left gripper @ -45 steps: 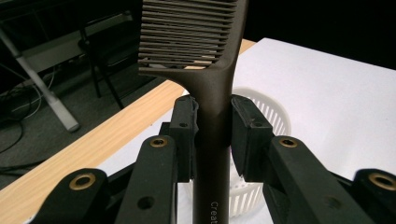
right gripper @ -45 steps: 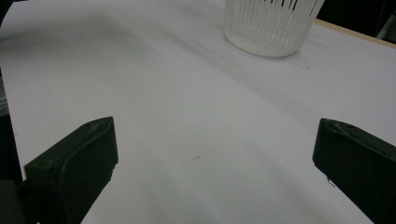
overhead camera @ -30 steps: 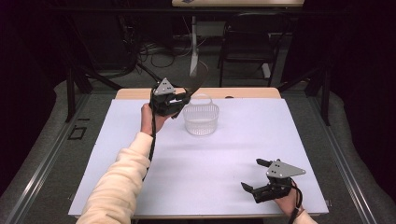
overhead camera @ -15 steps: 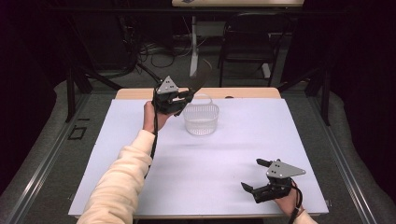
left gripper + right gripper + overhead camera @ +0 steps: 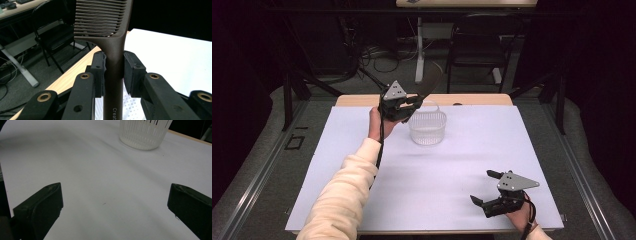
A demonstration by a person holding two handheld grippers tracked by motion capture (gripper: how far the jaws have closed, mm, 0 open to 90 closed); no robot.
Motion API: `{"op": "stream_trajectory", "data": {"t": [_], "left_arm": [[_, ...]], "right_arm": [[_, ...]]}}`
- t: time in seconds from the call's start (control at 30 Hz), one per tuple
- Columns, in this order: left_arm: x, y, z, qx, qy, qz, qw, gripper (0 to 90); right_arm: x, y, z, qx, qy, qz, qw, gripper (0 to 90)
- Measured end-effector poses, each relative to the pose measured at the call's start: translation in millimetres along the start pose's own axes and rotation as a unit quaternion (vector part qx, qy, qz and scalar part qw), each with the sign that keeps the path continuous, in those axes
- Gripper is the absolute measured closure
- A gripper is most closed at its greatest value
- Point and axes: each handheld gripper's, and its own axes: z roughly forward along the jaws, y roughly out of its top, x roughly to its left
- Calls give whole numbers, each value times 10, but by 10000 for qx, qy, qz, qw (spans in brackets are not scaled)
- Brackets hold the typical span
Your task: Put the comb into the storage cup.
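A dark brown comb [image 5: 112, 50] stands with its handle between the pads of my left gripper [image 5: 113, 72], which is shut on it; the teeth rise above the jaws. From above, the left gripper [image 5: 412, 102] hangs over the table's far side, just left of a white slatted basket [image 5: 428, 127], and the comb [image 5: 430, 82] slants up and to the right past the basket's handle. My right gripper [image 5: 481, 186] rests low near the front right corner, open and holding nothing. Its own view has the jaws of the right gripper [image 5: 113, 202] wide apart, with the basket [image 5: 143, 133] far ahead.
A white sheet [image 5: 462, 160] covers the wooden table [image 5: 362, 100], whose bare edge shows at the back. Behind the table are a black chair [image 5: 472, 50], a desk leg and cables on the floor.
The left gripper with the comb has shifted only slightly near the basket. The right gripper has stayed where it was.
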Motion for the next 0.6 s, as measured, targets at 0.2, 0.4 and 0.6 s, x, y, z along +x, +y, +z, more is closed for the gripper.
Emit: {"op": "stream_trajectory", "data": {"t": [0.2, 0.4, 0.6], "left_arm": [[-6, 29, 14, -94, 13, 12, 10000, 723], [-32, 23, 55, -150, 1, 5, 9999, 723], [-51, 20, 105, -195, -13, 33, 9998, 723]], "right_arm": [[-1, 0, -4, -2, -9, 9, 10000, 0], [1, 2, -7, -16, -18, -13, 10000, 0], [4, 1, -2, -16, -13, -9, 10000, 0]]}}
